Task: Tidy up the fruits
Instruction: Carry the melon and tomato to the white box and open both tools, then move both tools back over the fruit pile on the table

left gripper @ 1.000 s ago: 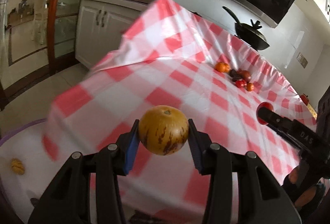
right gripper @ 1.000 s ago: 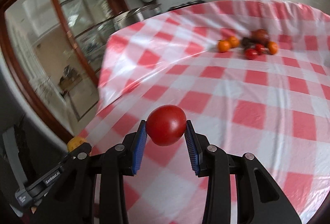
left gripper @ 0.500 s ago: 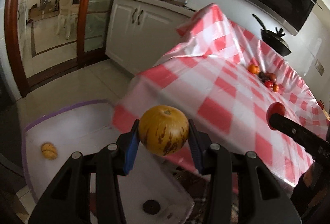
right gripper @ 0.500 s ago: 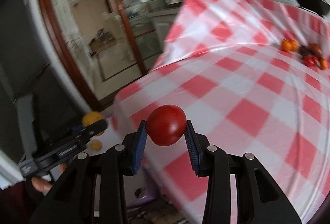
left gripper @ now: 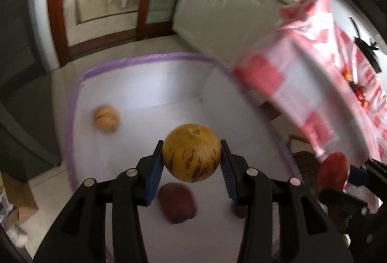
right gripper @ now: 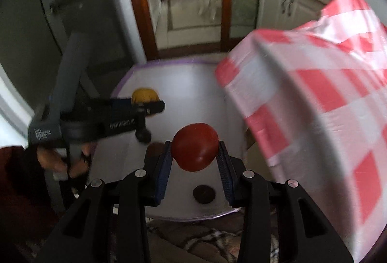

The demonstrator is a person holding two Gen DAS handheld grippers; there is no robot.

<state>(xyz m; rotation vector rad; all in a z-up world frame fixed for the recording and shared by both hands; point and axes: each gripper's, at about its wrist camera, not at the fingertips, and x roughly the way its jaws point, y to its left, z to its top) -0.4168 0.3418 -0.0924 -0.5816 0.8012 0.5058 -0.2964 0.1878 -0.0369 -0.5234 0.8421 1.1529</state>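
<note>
Blue-padded, my left hand-held gripper (left gripper: 192, 161) clamps a round yellow brown-streaked melon (left gripper: 191, 152); my right hand-held gripper (right gripper: 194, 155) clamps a red tomato (right gripper: 195, 146). Both hang over a white purple-rimmed fabric bin (left gripper: 169, 83) beside the red-checked bench (right gripper: 326, 98).

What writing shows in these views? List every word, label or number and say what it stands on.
White lettering on the side of the black left gripper: too blurred to read.
Small pale print on that gripper's grey handle: too small and blurred to read.
No text on the round yellow brown-streaked fruit, the round red tomato or the red-and-white checked tablecloth.
Nothing can be quoted.
</note>
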